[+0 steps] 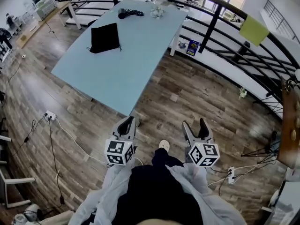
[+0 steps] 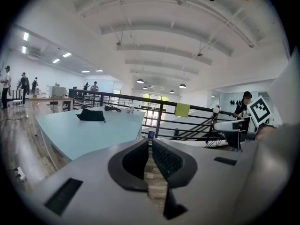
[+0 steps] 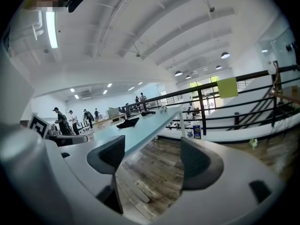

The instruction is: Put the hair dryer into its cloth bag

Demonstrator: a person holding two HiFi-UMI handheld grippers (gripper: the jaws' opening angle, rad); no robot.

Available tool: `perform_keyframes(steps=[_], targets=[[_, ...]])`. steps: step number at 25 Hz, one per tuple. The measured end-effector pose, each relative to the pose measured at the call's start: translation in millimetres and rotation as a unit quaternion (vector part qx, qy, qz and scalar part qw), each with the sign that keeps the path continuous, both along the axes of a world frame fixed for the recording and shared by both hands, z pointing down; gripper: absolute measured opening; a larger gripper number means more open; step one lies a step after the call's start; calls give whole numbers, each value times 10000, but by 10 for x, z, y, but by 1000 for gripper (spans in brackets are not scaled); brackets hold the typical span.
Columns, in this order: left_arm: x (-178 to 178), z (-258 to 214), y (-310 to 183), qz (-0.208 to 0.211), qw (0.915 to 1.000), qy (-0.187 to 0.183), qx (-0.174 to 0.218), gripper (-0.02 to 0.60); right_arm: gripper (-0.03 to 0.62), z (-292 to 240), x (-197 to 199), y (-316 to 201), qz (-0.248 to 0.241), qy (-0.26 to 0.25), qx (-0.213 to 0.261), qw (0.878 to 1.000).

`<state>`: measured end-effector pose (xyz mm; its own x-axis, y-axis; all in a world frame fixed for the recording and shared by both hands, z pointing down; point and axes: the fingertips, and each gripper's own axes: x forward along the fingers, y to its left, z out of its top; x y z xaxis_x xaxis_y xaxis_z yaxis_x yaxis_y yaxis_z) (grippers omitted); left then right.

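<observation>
Nearest at six o'clock, left gripper (image 1: pixel 126 123) closed and right gripper (image 1: pixel 195 126) open hang empty, since cloth bag (image 1: pixel 104 37) at eleven and hair dryer (image 1: pixel 129 13) at twelve lie far up the tabletop (image 1: pixel 136 64).

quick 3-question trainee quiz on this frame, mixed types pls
1. True or false: the dryer is in the bag.
2. Which tongs stand open? A left tongs, B right tongs, C both
3. What do the right tongs hold?
Key: 1 false, the dryer lies on the table, apart from the bag; 2 B, the left tongs are shut; 3 nothing.
</observation>
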<state>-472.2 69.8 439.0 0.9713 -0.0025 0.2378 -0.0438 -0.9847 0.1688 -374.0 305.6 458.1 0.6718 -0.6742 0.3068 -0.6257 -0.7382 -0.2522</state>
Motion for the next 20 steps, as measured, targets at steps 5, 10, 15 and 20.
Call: perform_keyframes(steps=[5, 10, 15, 20], targets=[[421, 8, 13, 48, 10000, -70, 48, 162, 377, 24, 409, 16, -26, -72, -35, 10000], [800, 23, 6, -65, 9999, -95, -12, 192, 377, 28, 824, 27, -74, -42, -24, 10000], [1101, -47, 27, -134, 9996, 140, -220, 189, 379, 9, 1159, 32, -174, 51, -1, 9998], [1266, -37, 123, -181, 9988, 262, -378, 189, 382, 70, 1327, 75, -266, -27, 49, 9996]])
